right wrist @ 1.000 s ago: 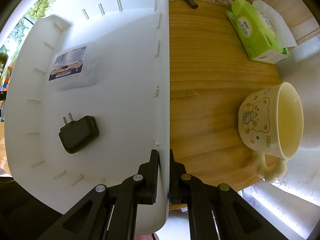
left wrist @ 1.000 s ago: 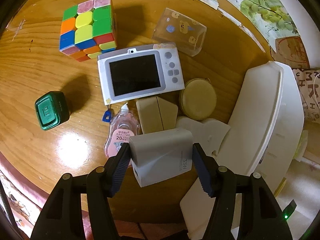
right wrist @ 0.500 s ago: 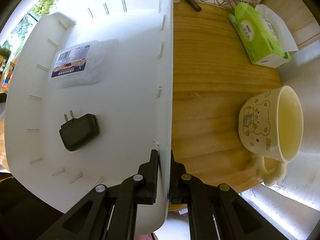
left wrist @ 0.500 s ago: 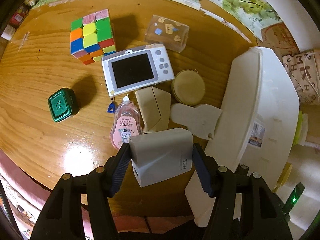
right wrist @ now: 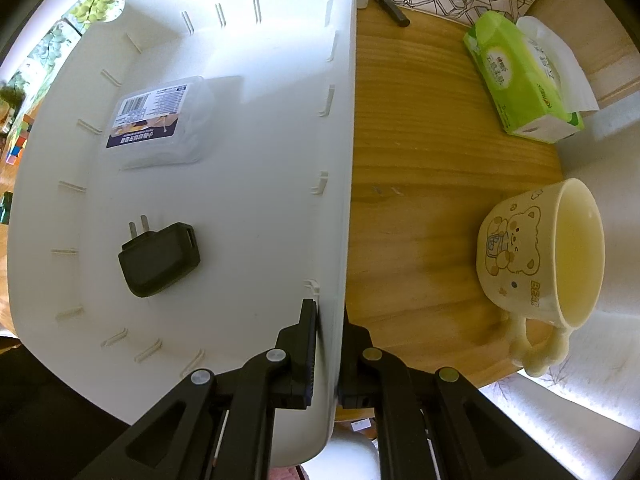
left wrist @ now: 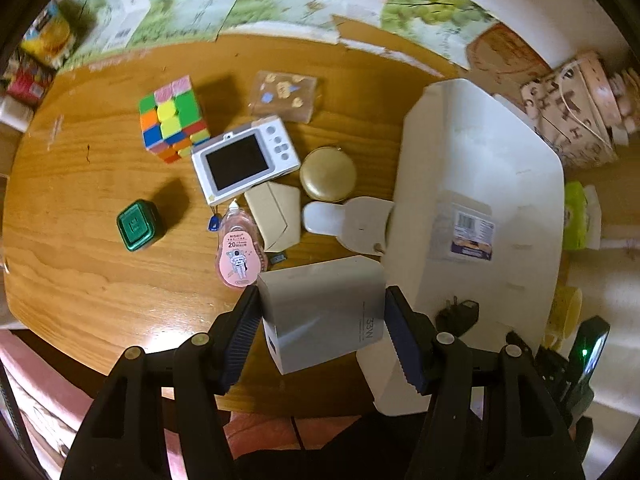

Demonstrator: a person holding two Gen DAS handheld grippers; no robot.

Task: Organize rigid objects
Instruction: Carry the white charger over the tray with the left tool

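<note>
My left gripper (left wrist: 322, 330) is shut on a grey power bank (left wrist: 324, 312), held above the wooden table beside the white bin (left wrist: 480, 168). On the table lie a colour cube (left wrist: 172, 124), a white toy camera (left wrist: 244, 160), a green square box (left wrist: 138, 226), a pink correction tape (left wrist: 238, 256), a round gold case (left wrist: 328, 174) and a clear sticker box (left wrist: 284, 96). My right gripper (right wrist: 330, 356) is shut on the rim of the white bin (right wrist: 336, 184). Inside the bin lie a black charger plug (right wrist: 158, 260) and a clear labelled box (right wrist: 156, 120).
A bear mug (right wrist: 540, 256) and a green tissue pack (right wrist: 520, 76) sit on the table right of the bin. A beige folded card (left wrist: 276, 214) and a white bunny-shaped piece (left wrist: 352, 222) lie near the bin's left wall. Printed papers line the table's far edge.
The left gripper has risen and drawn back with the power bank, so more of the table and the bin's inside shows. The right gripper keeps its hold on the bin rim.
</note>
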